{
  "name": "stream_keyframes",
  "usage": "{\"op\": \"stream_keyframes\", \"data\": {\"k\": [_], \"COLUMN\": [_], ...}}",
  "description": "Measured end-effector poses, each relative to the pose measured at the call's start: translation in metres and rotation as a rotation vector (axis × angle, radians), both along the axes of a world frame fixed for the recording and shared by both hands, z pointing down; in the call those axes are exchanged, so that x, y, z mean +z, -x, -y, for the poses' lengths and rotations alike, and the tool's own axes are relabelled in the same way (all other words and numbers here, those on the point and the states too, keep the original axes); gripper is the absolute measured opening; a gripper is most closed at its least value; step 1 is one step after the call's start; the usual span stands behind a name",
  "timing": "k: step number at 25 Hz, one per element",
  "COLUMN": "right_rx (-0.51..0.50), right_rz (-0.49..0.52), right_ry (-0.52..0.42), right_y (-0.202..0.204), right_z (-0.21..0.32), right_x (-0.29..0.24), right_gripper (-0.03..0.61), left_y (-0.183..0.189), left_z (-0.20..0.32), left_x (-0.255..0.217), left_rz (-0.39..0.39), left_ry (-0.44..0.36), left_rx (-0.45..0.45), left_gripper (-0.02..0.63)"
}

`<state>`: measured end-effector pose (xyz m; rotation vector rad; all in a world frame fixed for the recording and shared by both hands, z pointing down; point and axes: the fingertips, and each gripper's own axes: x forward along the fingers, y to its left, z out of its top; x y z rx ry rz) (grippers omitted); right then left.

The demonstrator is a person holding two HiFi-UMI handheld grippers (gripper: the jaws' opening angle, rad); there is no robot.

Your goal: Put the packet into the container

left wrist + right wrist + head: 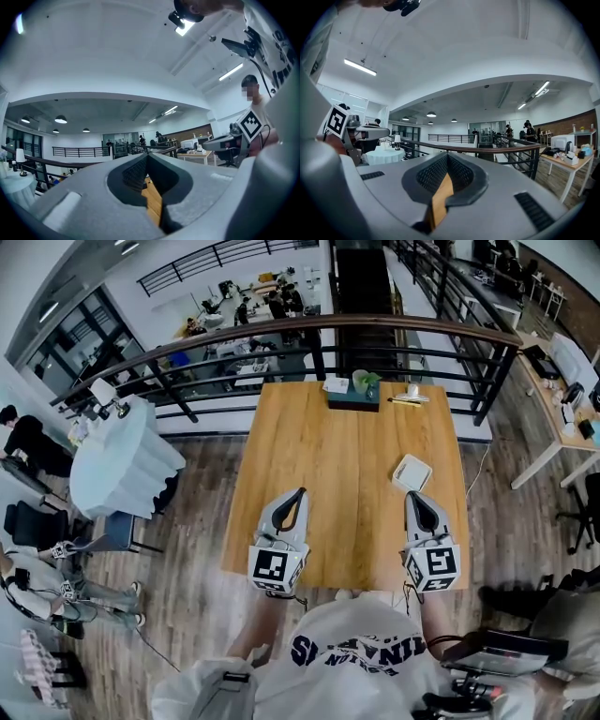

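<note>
Packet (412,472): one, white, flat and square, lying on the wooden table (337,484) toward its right edge, just beyond the right gripper (412,495) tips; can't tell if they touch

Container (353,397): one, dark green, low, at the far table edge near the middle. A green cup-like thing (364,381) stands in or on it, rest of the contents too small to make out. Packet and container are well apart, with table wood between them

Left gripper (301,491): jaws together, nothing clamped; its own view shows the tips meeting and wood through the gap behind them. Right gripper: jaws together too, same picture, nothing between. Both rest low over the near half of the table, left one well apart from the packet

Around: one white card (336,384) at the container's left corner, one small white item (412,390) to its right. A dark railing (281,338) runs behind the far edge. One round table with white cloth (127,465) sits off to the left

Count: 2 grippers, 1 packet, 1 container
</note>
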<state>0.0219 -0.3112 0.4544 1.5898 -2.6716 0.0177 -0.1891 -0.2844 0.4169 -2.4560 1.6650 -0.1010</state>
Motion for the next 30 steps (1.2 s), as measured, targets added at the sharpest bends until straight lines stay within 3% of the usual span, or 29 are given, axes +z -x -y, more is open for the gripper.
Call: {"op": "stream_keyframes", "data": {"k": [17, 22, 30], "right_rx": [0.005, -0.001, 0.018], "right_rz": [-0.04, -0.027, -0.017], "right_ry": [-0.057, -0.069, -0.057], "right_y": [0.024, 0.023, -0.019], "right_z": [-0.033, -0.065, -0.15], "right_x": [-0.018, -0.023, -0.018], "right_gripper": [0.009, 0.009, 0.009], "left_y": [0.032, 0.022, -0.014], "left_z": [-0.028, -0.06, -0.144], "left_x": [-0.003, -0.007, -0.012], "left_rz": [-0.04, -0.043, -0.036], "left_ry": [-0.035, -0.046, -0.038], "left_rx": [-0.029, -0.025, -0.035], "left_gripper": [0.006, 0.006, 0.006]}}
